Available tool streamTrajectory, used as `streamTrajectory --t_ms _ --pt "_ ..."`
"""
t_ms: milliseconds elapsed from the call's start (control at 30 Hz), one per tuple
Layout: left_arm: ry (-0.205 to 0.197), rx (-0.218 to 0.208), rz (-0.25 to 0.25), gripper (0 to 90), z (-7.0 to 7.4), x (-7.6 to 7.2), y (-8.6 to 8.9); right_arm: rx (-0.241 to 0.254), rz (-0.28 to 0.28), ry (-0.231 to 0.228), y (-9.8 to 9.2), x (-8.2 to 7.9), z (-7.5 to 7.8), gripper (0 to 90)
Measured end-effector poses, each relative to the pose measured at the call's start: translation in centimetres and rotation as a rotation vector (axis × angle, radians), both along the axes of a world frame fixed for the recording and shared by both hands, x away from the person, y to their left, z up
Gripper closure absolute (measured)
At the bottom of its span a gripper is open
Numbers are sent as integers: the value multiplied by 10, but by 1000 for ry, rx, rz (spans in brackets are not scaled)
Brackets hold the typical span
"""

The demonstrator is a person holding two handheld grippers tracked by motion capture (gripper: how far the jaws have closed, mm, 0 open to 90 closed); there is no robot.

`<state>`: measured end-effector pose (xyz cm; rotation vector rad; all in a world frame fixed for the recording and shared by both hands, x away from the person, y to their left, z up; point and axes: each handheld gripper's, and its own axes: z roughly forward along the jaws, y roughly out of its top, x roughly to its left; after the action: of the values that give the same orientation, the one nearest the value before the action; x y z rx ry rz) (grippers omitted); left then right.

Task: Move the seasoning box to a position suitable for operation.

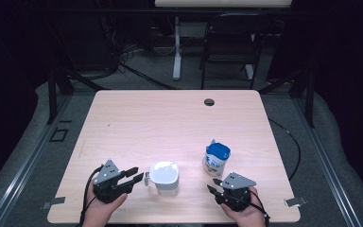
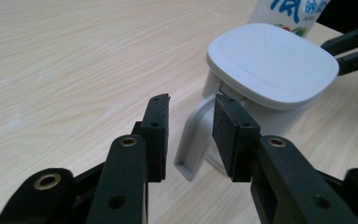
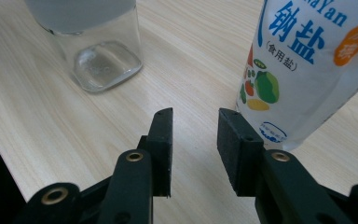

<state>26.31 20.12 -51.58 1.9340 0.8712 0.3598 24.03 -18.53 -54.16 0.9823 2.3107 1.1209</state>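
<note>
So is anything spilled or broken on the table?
Nothing stands out. The lidded jug and the salt bag both stand upright on the table, with no spill showing around them.

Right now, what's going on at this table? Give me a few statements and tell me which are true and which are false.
1. A white lidded jug stands between the two grippers. True.
2. The left gripper is clamped on the jug's handle. False: the handle sits in the gap, but the pads are apart from it.
3. The salt bag lies flat on the table. False: it stands upright.
4. The right gripper holds nothing. True: its jaws are open beside the bag.
5. The jug's lid is off. False: it is on.
</note>
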Motion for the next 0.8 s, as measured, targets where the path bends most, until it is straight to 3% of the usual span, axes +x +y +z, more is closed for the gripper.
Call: streamTrajectory --t_ms 200,300,500,567,767,800 --pt "-6 0 5 651 4 3 -1 -3 -2 1 3 1 0 657" --pt "11 -17 -46 716 9 5 -4 0 11 10 8 2 3 664" --pt "17 0 -91 821 18 10 -12 -1 29 17 18 4 11 676" --pt "17 -3 -112 897 24 13 -15 1 44 22 24 9 16 675" --pt "43 -7 -148 900 32 22 -20 4 60 36 37 22 22 682" --pt "43 12 -151 900 34 23 -22 9 61 38 38 24 23 679"
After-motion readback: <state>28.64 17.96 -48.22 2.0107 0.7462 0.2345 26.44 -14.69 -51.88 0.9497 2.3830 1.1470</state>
